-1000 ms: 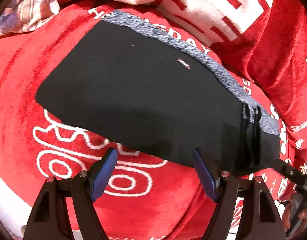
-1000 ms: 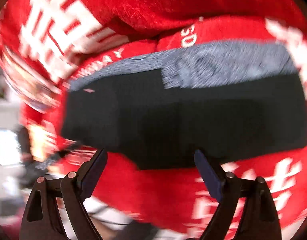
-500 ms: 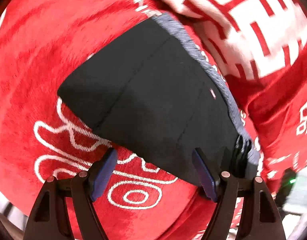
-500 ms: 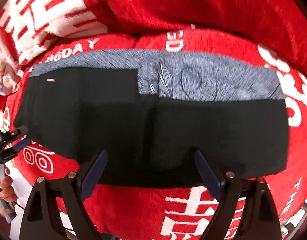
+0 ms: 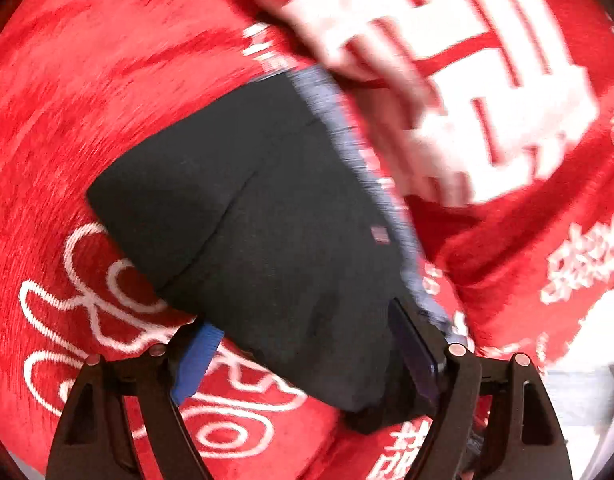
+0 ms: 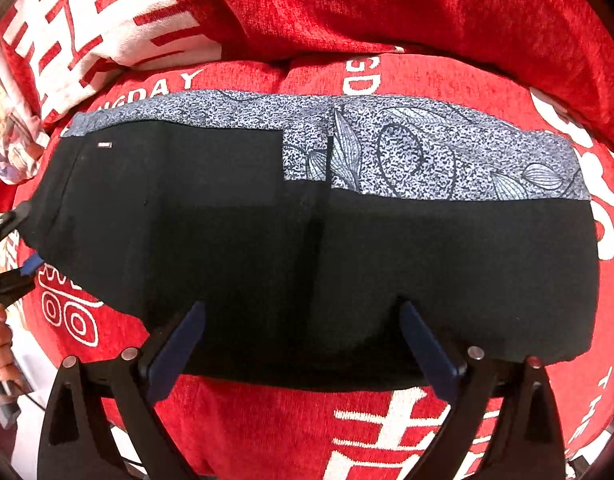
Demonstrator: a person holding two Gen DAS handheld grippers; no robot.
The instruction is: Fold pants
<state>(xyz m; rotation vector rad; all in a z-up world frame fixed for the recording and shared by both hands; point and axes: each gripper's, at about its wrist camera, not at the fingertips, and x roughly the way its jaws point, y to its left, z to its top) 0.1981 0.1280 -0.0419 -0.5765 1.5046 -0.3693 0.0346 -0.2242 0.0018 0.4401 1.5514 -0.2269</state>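
red plush cover (image 6: 387, 420) with white lettering was spread under everything. black pants (image 6: 267, 240) with a grey patterned panel (image 6: 447, 152) were laid flat across it, lengthwise already doubled by the look of it. left gripper (image 5: 303, 356) was placed over one end corner, jaws opening, cloth between them but not pinched. right gripper (image 6: 303, 344) was poised over the near long edge, jaws opening wide, nothing gripped. judged step: regrasp before the next fold. next move called for both jaws to be closed on the edge, all layers caught.

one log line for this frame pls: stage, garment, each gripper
stage: pre-grasp | pants: flat on red blanket, black with grey patterned band | left gripper: opening, at pants end | right gripper: opening, over near edge
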